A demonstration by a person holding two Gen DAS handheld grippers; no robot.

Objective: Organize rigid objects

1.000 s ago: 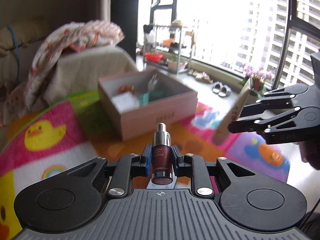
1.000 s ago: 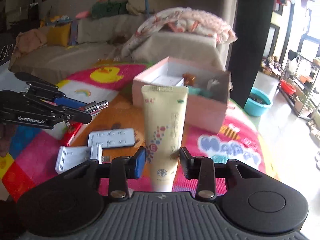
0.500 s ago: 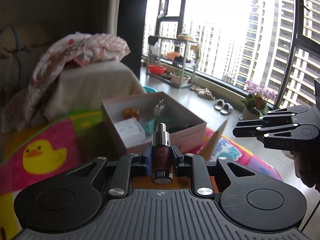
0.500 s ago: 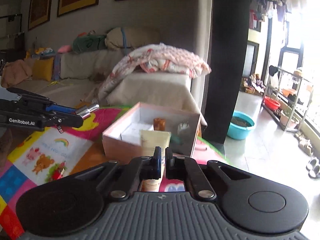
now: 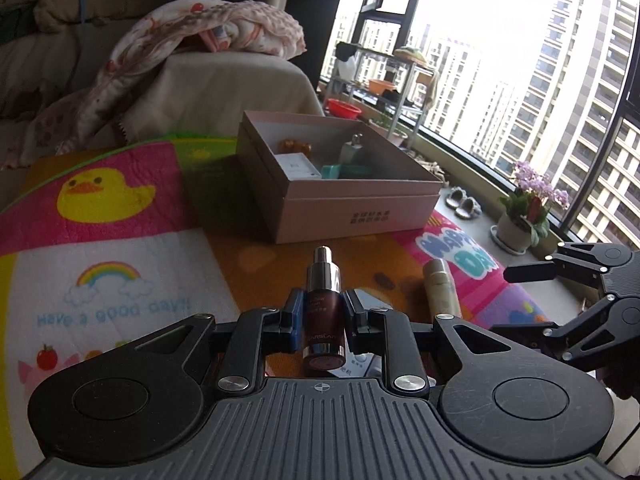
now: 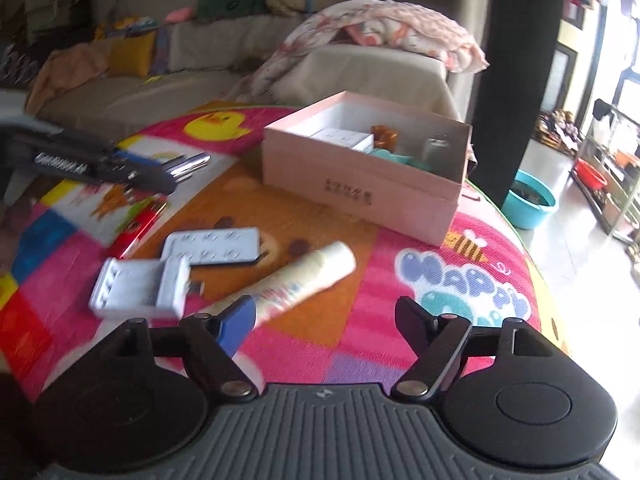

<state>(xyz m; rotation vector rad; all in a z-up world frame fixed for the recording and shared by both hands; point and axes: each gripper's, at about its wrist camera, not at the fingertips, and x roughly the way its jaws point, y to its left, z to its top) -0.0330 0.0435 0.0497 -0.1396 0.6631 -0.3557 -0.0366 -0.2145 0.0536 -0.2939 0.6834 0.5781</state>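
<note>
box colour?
Pale pink outside, white inside. The box shows best in the right wrist view.

A colourful play mat [image 6: 460, 280] carries a pink box [image 6: 360, 188], cream tube [image 6: 296, 284] and blister packs [image 6: 212, 246].

Right wrist view smeared by motion: print on the cream tube [image 6: 298, 282], pills of the blister pack [image 6: 212, 246] and lettering on the pink box [image 6: 352, 184] illegible. Tube's near end hidden behind the blue pad; in the left wrist view, behind the gripper body. Red item [image 6: 140, 224] at left too blurred to identify.
</note>
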